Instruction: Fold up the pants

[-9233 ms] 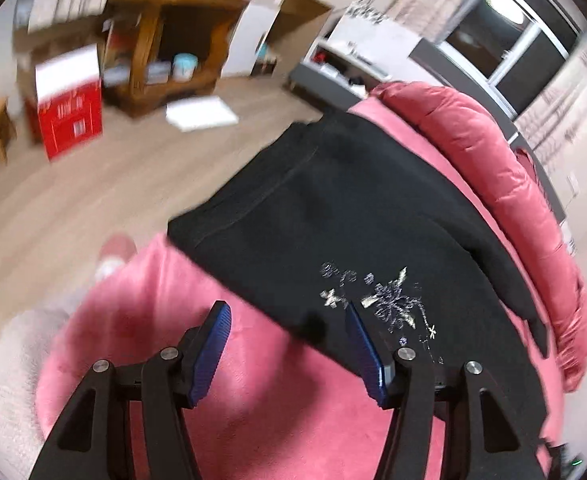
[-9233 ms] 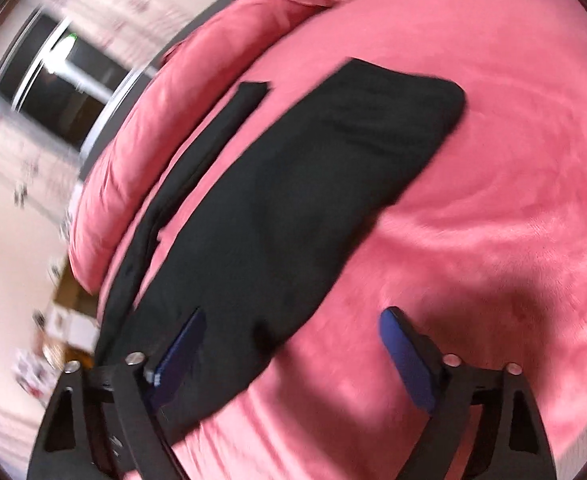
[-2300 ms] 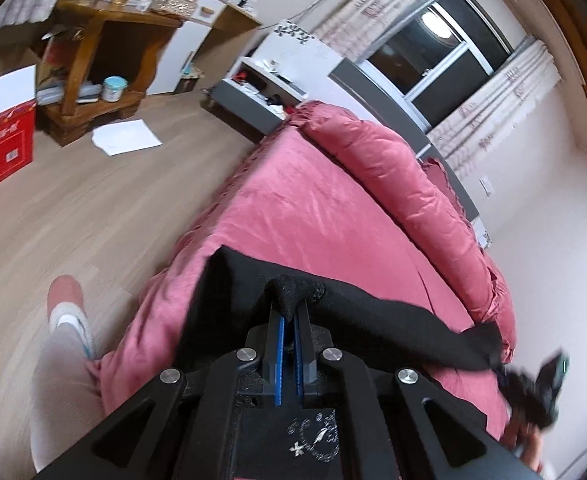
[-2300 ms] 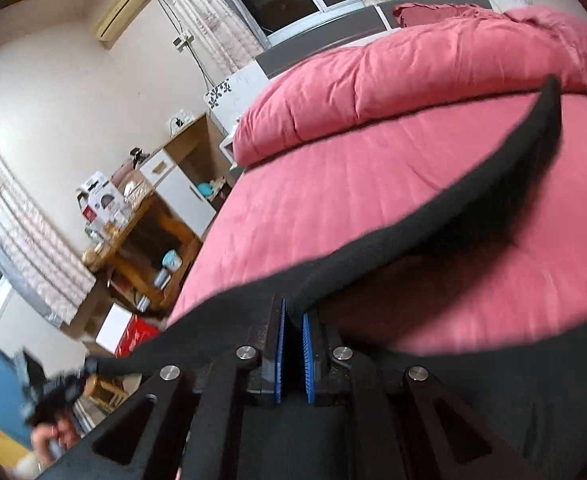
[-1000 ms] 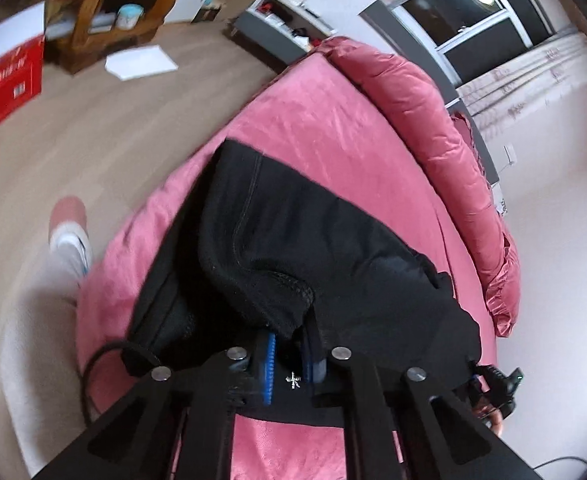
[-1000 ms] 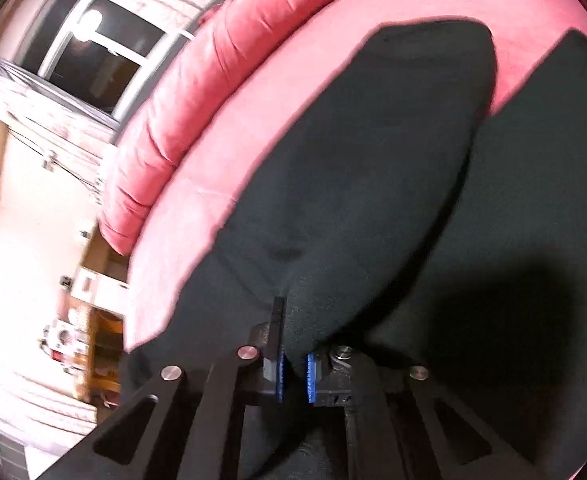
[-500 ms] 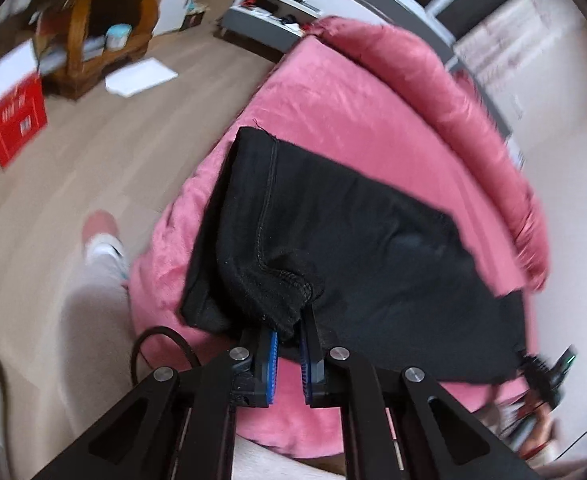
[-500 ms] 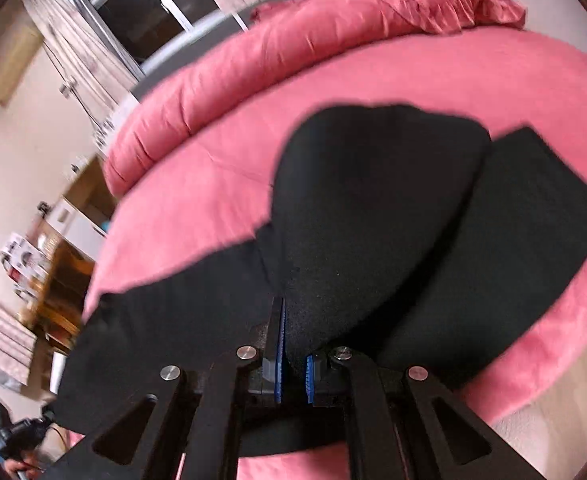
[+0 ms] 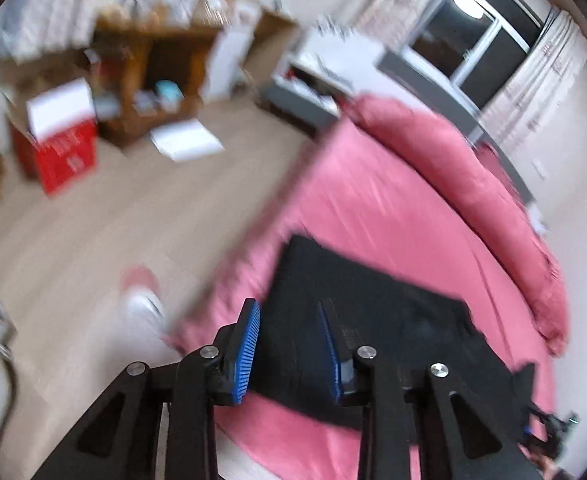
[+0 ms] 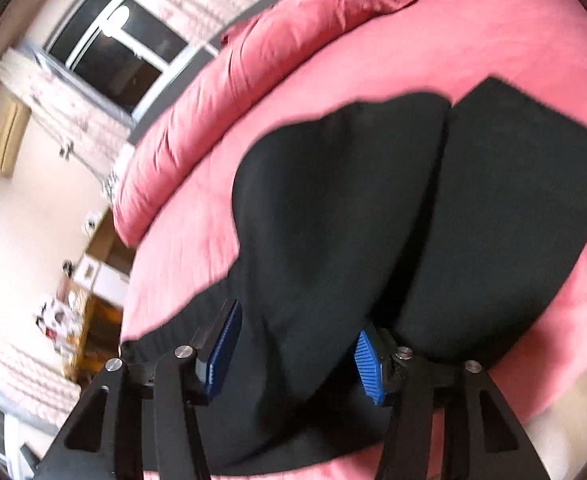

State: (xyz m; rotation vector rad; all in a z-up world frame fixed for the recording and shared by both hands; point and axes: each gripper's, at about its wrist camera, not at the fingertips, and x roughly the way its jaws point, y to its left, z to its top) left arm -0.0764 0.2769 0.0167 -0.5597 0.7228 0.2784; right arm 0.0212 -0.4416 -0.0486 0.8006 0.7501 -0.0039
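The black pants (image 9: 377, 320) lie folded lengthwise on the pink bed (image 9: 381, 208), near its front edge. In the right wrist view the pants (image 10: 333, 208) show both legs side by side, one overlapping the other. My left gripper (image 9: 289, 350) is open and empty, just above the waist end of the pants. My right gripper (image 10: 293, 350) is open and empty, above the pants near the leg end. The right gripper also shows small at the lower right of the left wrist view (image 9: 549, 428).
A rolled pink duvet (image 9: 453, 168) lies along the far side of the bed. A red box (image 9: 59, 148), white paper (image 9: 185, 144) and a wooden shelf (image 9: 149, 72) stand on the wooden floor to the left. A person's foot (image 9: 141, 296) is by the bed corner.
Both grippers have opened and let go of the pants, which now rest on the bed. Both have lifted back a little from the cloth.
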